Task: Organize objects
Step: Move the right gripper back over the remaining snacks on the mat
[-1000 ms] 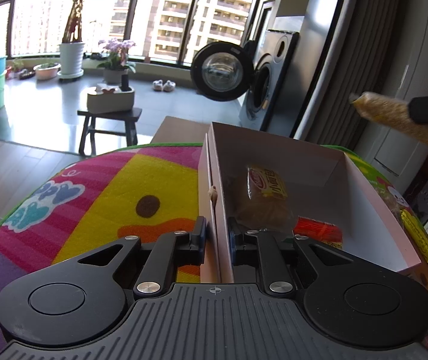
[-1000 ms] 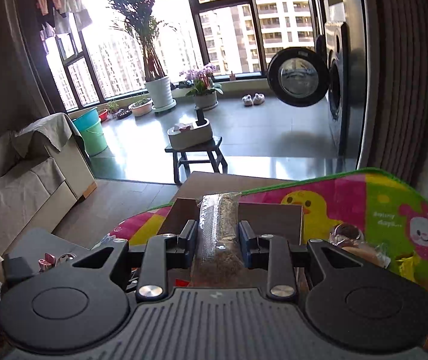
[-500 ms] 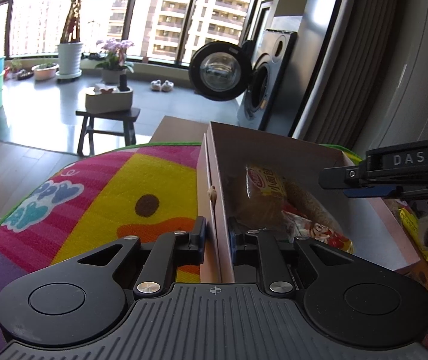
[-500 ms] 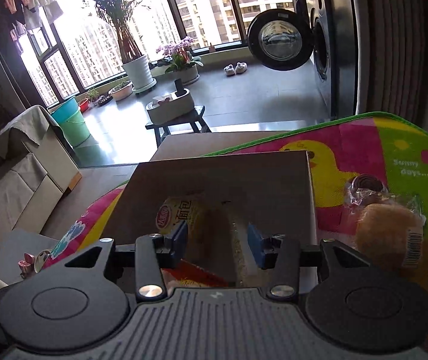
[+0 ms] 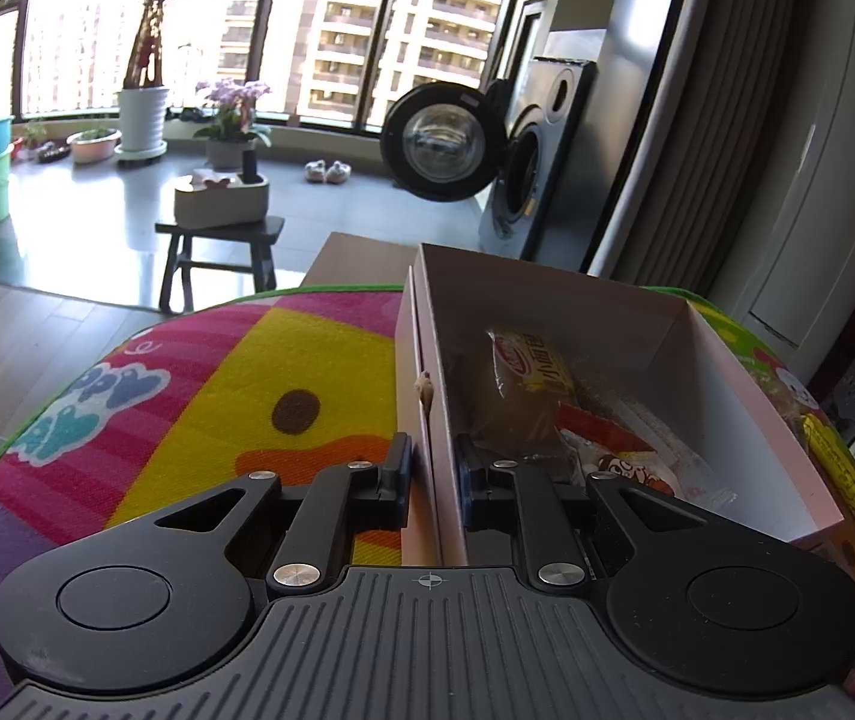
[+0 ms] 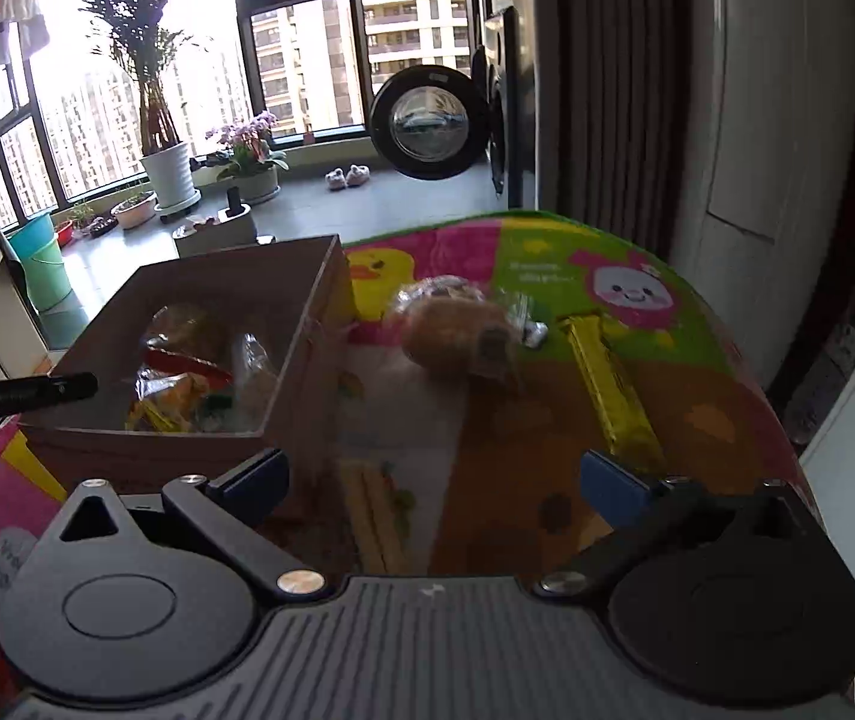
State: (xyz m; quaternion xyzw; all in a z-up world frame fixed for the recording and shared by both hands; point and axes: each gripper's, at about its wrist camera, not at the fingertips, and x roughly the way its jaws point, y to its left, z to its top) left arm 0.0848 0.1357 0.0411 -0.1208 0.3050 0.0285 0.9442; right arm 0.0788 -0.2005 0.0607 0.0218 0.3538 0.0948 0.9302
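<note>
A pink cardboard box [image 5: 739, 384] stands on the colourful play mat [image 5: 187, 396]. My left gripper [image 5: 432, 468] is shut on the box's left wall. Inside lie a yellow-labelled bread pack [image 5: 532, 366], a red snack packet [image 5: 607, 438] and a clear bag. In the right wrist view the same box [image 6: 283, 384] sits at the left, holding several packets. My right gripper [image 6: 433, 474] is open and empty over the mat. Ahead of it lie a wrapped bun [image 6: 457, 336] and a long yellow packet [image 6: 613, 396].
The mat covers a table whose far edge drops to the floor. Beyond stand a stool [image 5: 217, 240] with a white container, potted plants [image 6: 166, 174], and a washing machine [image 5: 523, 174] with its door open. A white cabinet [image 6: 787, 120] rises on the right.
The right gripper let go of the long clear bag into the box, opened wide, and swung out to the right over the mat. The left gripper kept its hold on the box wall.
</note>
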